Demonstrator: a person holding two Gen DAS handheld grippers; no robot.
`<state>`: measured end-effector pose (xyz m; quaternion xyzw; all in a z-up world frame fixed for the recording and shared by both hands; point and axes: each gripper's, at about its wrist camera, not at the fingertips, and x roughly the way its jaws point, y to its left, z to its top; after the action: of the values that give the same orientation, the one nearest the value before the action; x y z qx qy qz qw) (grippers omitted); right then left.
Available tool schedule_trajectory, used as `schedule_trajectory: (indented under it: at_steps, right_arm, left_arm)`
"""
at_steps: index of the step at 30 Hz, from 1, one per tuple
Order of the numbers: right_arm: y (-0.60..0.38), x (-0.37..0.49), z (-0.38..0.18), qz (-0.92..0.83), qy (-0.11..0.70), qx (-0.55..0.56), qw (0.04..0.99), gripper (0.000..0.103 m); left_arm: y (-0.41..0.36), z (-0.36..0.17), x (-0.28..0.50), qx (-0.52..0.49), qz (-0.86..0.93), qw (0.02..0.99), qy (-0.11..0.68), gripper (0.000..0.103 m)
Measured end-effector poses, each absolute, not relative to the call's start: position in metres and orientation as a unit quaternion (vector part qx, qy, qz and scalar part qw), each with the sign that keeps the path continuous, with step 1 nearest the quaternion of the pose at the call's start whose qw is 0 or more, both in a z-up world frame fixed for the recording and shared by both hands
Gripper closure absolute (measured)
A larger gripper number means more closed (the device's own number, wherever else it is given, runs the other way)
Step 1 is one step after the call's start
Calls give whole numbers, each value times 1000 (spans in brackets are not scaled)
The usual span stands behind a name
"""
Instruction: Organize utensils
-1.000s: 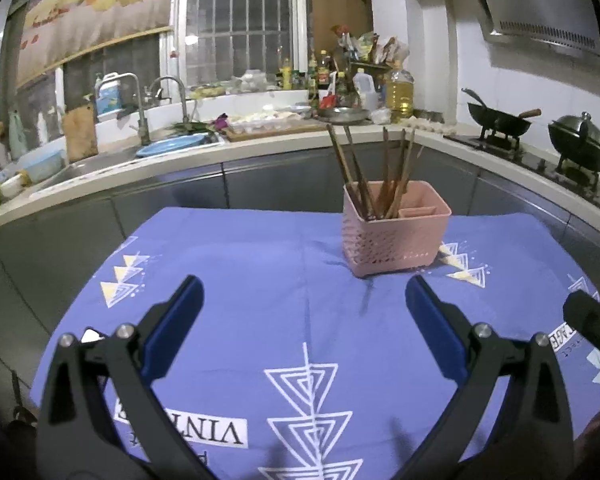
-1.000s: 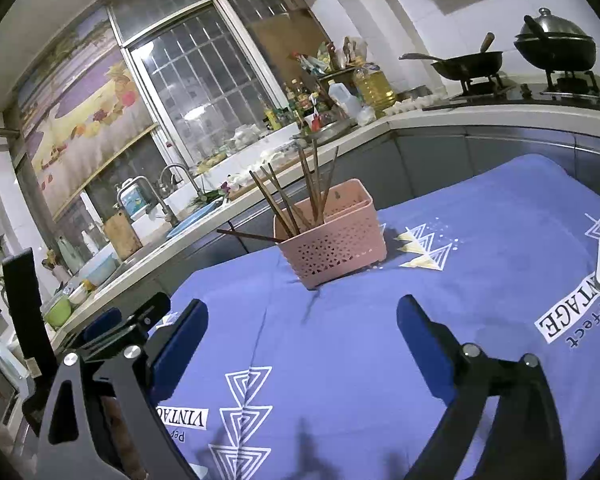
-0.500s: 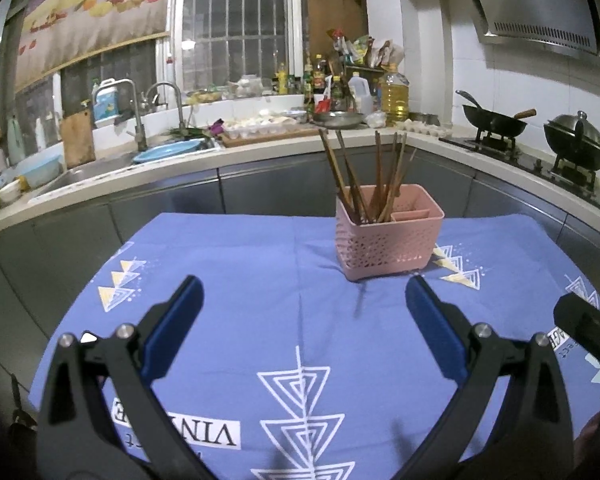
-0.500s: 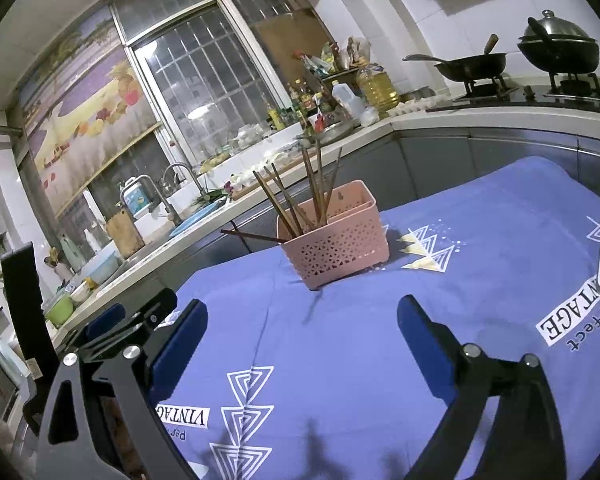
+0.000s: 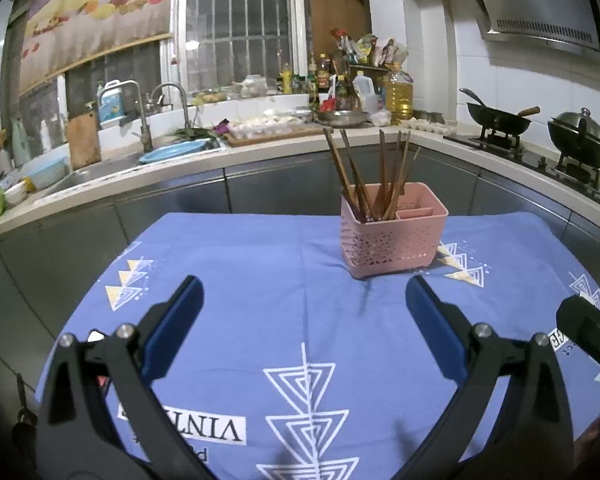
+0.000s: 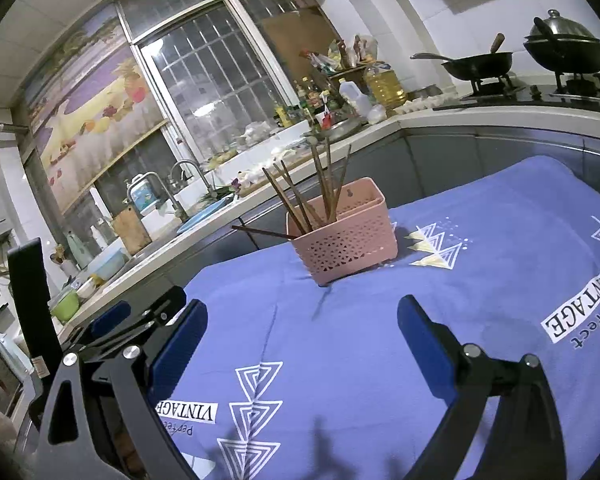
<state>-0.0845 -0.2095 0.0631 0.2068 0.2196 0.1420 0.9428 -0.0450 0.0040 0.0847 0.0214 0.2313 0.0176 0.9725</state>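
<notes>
Brown wooden chopsticks [image 5: 374,176] upright in pink perforated plastic caddy [image 5: 392,240], far-centre on blue patterned tablecloth [image 5: 260,280]. Count: roughly six to seven sticks, one caddy; one stick [image 6: 260,232] pokes sideways over rim. No loose utensils on cloth, so task looks near done; stray stick maybe left. Left gripper [image 5: 302,312] and right gripper [image 6: 300,322] both spread wide, empty, near edge.

Dim bluish indoor light, dark window [image 5: 236,36], soft shadows on tablecloth [image 5: 300,288], strong fisheye bending, vignetted corners
</notes>
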Motion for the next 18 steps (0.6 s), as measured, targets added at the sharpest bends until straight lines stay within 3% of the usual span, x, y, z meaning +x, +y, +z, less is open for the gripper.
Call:
schedule_trajectory:
  at_steps: [18]
  right_arm:
    - [-209, -88, 66, 145, 215, 209, 943, 9]
  left_arm:
    - [0, 87, -51, 45, 40, 973, 225, 6]
